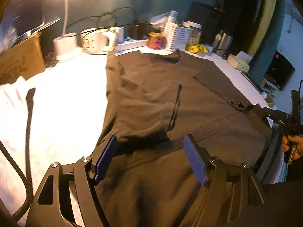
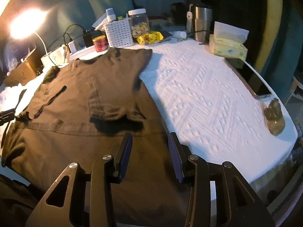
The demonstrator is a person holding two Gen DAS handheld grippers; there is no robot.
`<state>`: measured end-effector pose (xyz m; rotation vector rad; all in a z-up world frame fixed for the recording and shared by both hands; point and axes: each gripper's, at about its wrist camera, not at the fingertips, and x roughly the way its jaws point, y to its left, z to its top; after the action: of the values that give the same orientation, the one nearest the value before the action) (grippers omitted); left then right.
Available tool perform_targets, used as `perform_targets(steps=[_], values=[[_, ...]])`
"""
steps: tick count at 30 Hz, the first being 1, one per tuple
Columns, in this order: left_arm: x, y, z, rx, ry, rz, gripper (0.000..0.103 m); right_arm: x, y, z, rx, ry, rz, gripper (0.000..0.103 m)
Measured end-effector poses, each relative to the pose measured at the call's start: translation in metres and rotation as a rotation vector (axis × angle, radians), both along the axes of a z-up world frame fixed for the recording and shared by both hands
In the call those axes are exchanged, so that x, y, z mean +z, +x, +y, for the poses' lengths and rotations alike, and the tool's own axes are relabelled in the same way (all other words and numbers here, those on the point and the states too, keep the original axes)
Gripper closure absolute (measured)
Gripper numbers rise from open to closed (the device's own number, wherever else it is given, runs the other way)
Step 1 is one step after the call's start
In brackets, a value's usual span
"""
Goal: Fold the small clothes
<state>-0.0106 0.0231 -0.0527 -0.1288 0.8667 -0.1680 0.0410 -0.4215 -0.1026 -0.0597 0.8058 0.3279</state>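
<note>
A dark brown T-shirt (image 1: 161,98) lies flat on the white textured table cover (image 1: 72,87), neck toward the far clutter, its right sleeve folded in over the body. My left gripper (image 1: 149,141) is open and empty, hovering over the shirt's near hem. In the right wrist view the same shirt (image 2: 85,98) fills the left half. My right gripper (image 2: 149,140) is open and empty above the shirt's near right edge, beside the bare cover (image 2: 208,94). The right gripper also shows at the right edge of the left wrist view (image 1: 280,119), its finger state unclear there.
Along the far edge stand a lamp (image 2: 24,24), mugs (image 1: 98,39), a red tin (image 2: 100,43), a white basket (image 2: 119,32), a jar (image 2: 138,22), a steel tumbler (image 2: 200,22) and a tissue box (image 2: 227,47). A phone (image 2: 253,81) and a small bag (image 2: 274,117) lie at right. A cardboard box (image 1: 20,58) stands at left.
</note>
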Motion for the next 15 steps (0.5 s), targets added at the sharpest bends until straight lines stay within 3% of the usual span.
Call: perform_targets(steps=[9, 15], values=[[-0.010, -0.032, 0.030, 0.167, 0.056, 0.004, 0.030, -0.011, 0.011, 0.002, 0.039, -0.047, -0.015, 0.061], [-0.022, -0.043, 0.043, 0.198, 0.082, 0.029, 0.030, -0.016, 0.011, 0.007, 0.051, -0.043, -0.025, 0.061]])
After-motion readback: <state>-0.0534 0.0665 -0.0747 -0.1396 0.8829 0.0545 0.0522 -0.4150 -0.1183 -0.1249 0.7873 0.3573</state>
